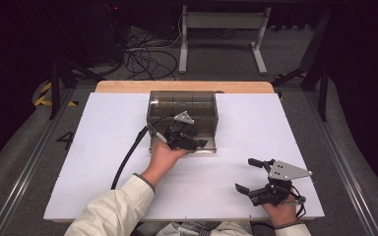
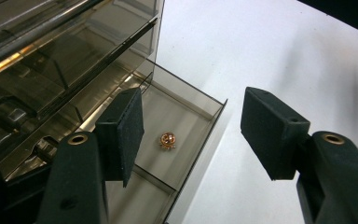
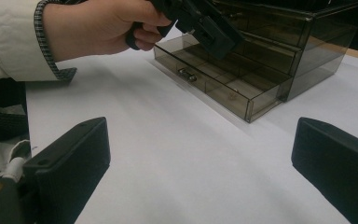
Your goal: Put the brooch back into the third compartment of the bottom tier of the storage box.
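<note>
1 smoky drawer box [image 1: 182, 105], 1 pulled-out drawer [image 2: 186, 126], 1 small gold trinket [image 2: 167, 140], 2 grippers.

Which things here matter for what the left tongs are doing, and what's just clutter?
In play: left tongs, open above the pulled-out drawer of the smoky organizer; small gold trinket inside.

Idle: right tongs, open; floor cables; metal stand.

- The table [image 1: 256, 123] had a white top, and a strip of pale wooden edge [image 1: 184, 86] showed along its far side.
- The floor [image 1: 285, 59] was grey carpet.
- Black cables [image 1: 147, 56] lay tangled on the floor behind the table.
- A white metal frame [image 1: 222, 29] on two feet stood farther back.
- Yellow-black tape [image 1: 44, 93] marked the floor at left.
- The room behind was dark.
</note>
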`<state>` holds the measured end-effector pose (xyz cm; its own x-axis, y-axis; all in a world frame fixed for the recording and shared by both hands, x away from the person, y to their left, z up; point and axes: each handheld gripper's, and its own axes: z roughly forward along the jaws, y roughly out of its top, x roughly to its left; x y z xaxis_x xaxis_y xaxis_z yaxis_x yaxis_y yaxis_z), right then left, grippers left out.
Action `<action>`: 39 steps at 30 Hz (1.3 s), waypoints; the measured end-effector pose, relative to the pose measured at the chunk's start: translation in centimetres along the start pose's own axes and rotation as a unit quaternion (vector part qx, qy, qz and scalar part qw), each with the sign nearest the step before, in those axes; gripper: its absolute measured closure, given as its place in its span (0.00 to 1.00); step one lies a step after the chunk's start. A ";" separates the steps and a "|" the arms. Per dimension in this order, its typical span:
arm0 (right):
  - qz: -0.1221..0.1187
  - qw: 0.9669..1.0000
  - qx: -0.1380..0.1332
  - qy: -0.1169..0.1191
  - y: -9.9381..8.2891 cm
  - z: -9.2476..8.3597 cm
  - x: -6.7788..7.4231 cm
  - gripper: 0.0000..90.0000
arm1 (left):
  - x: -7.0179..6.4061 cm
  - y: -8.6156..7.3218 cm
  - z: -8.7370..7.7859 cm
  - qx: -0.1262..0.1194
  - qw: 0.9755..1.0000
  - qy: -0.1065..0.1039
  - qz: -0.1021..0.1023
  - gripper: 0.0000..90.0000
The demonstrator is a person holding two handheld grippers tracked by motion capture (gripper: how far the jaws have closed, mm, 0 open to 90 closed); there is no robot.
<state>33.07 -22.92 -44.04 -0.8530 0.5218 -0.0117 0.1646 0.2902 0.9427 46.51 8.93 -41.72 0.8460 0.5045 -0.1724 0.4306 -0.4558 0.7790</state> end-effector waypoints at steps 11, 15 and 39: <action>0.004 1.000 -0.001 -0.002 -0.1 -0.1 0.0 0.06 | -1.8 0.5 -2.6 -0.032 0.999 0.023 0.023 0.16; 0.004 1.000 0.001 -0.003 -0.1 -0.1 0.0 0.06 | -1.9 0.3 -4.0 -0.048 0.998 0.020 0.020 0.10; 0.005 1.000 0.004 -0.002 -0.1 0.1 0.0 0.06 | -3.9 -1.0 -8.3 -0.077 0.995 0.016 0.057 0.08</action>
<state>33.07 -22.86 -44.21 -0.8489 0.5286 -0.0031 0.1772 0.2902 0.9404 40.14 13.50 -36.85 0.8750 0.4803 -0.0612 0.2776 -0.3942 0.8761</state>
